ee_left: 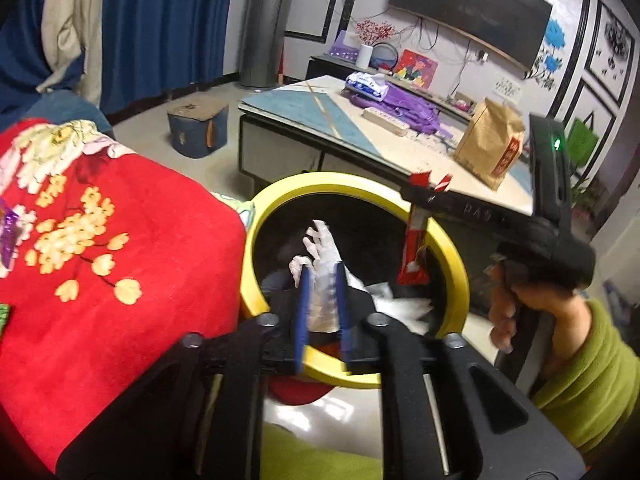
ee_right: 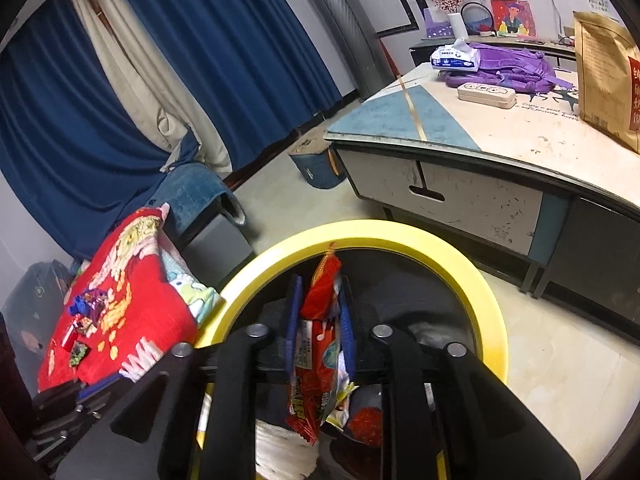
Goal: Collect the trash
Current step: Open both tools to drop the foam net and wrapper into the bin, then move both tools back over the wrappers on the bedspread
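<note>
Left tongs (ee_left: 323,300) slightly apart around one clear plastic glove (ee_left: 322,268), right tongs (ee_right: 320,320) slightly apart around one red snack wrapper (ee_right: 316,344), both low centre over one yellow-rimmed bin (ee_left: 352,184), red blanket (ee_left: 120,240) touching rim left, desk (ee_right: 500,132) beyond, bare floor between.

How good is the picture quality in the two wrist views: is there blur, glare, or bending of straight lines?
Left wrist view: the transparent glove and blue fingers are slightly motion-blurred; the table edge bends from fisheye distortion. Right wrist view: the red snack wrapper is sharper; the yellow bin rim looks washed out on its right side; corners are black.
</note>
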Tool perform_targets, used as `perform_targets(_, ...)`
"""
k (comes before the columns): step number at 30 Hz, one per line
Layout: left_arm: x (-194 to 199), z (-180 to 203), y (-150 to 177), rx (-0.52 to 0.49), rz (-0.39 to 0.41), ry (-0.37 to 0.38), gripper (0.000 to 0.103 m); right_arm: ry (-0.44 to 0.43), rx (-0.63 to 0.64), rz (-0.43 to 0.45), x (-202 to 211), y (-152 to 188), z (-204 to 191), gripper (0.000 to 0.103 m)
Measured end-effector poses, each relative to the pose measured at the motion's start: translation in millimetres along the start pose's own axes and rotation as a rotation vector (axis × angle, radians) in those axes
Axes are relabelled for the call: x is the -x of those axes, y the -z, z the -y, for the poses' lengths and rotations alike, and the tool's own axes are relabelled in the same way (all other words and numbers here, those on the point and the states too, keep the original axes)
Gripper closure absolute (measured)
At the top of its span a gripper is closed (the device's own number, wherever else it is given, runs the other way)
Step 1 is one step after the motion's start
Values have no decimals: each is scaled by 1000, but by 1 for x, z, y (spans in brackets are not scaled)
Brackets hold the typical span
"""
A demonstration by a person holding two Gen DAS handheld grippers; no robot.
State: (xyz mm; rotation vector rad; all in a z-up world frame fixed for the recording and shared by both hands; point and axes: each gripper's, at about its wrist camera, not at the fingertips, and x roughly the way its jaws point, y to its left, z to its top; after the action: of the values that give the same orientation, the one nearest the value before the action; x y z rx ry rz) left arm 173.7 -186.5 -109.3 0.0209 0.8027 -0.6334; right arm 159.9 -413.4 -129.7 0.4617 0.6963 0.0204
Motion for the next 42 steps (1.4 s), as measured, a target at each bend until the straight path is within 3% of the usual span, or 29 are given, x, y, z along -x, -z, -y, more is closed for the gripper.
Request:
perform_targets(1, 0, -2, 0, 8, -1, 13, 70, 5, -2, -2, -1, 0, 1, 74)
perform_targets(2, 0, -4, 0, 17, 0, 26, 62, 8, -9, -2, -1, 0, 1, 71)
perform_targets(4, 0, -8, 1, 35, 1, 58, 60, 10, -30, -7, -3, -1, 5, 64)
perform_targets(6, 3, -10, 2, 55, 7, 71, 51, 22, -46, -13, -5, -2, 6, 59)
perform_targets(8, 11, -16, 2, 95, 29, 94, 28, 34, -45, -7, -3, -3, 6, 57)
perform_targets(10, 18, -20, 0, 113, 53, 94, 26, 52, -33, 5, -1, -6, 2, 48)
perform_targets(13, 29, -27, -1, 142, 84, 75, 11, 70, -30, 25, 5, -10, -1, 37)
perform_targets(19, 54, -38, 3, 172, 132, 34, 11, 123, 9, 45, 18, -17, -17, 24)
perform_targets(26, 92, -53, 3, 186, 209, -57, 11, 101, 70, 65, 32, -25, -55, 23)
perform_targets(29, 104, -59, 6, 193, 228, -81, 11, 94, 102, 75, 37, -26, -75, 15)
perform_targets(42, 144, -87, 13, 235, 302, -197, 11, -40, 201, 54, 38, -16, -141, 12)
